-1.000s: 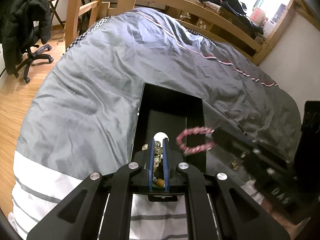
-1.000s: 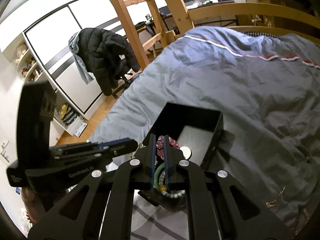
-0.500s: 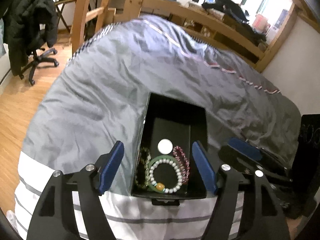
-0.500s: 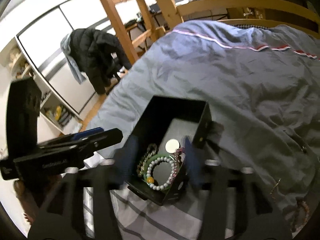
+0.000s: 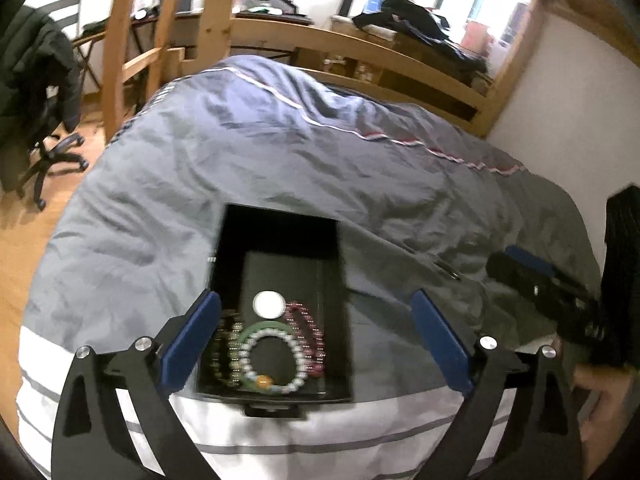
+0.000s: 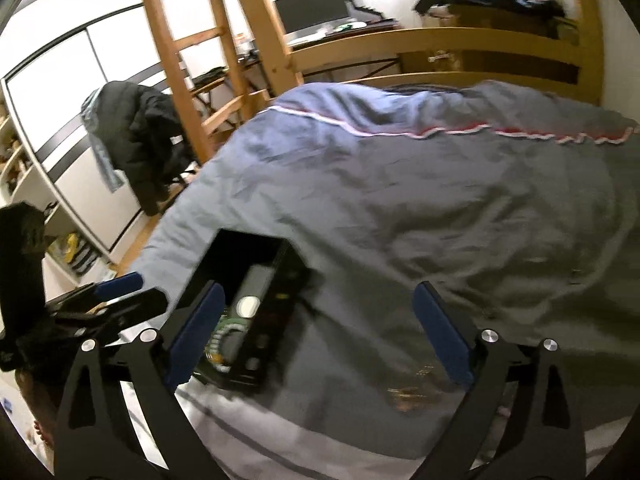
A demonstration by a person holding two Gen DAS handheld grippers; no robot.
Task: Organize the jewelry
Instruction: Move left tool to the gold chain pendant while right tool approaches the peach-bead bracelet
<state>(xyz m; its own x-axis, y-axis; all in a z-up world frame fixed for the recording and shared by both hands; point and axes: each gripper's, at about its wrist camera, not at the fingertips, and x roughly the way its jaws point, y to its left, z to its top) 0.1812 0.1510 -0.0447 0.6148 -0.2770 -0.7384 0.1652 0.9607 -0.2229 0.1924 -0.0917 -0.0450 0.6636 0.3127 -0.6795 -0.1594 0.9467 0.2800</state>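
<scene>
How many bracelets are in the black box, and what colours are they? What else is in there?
White bead bracelet: 1
Green bracelet: 1
Pink bead bracelet: 1
Dark olive bead bracelet: 1
White round disc: 1
Total: 5 things in the black box, 4 of them bracelets. The picture is a bit blurry, so the dark one is hard to see.

A home bedroom. A grey duvet [image 5: 320, 152] covers a bed with a wooden frame [image 5: 360, 52], and a wooden ladder [image 6: 192, 52] rises at its far-left corner. Past the far edge stands a desk [image 6: 332, 30] with a monitor [image 6: 312, 10]. A dark coat [image 6: 140, 136] hangs over an office chair [image 5: 48, 152] on the wood floor [image 5: 24, 248], beside a sliding-door wardrobe [image 6: 60, 92].
</scene>
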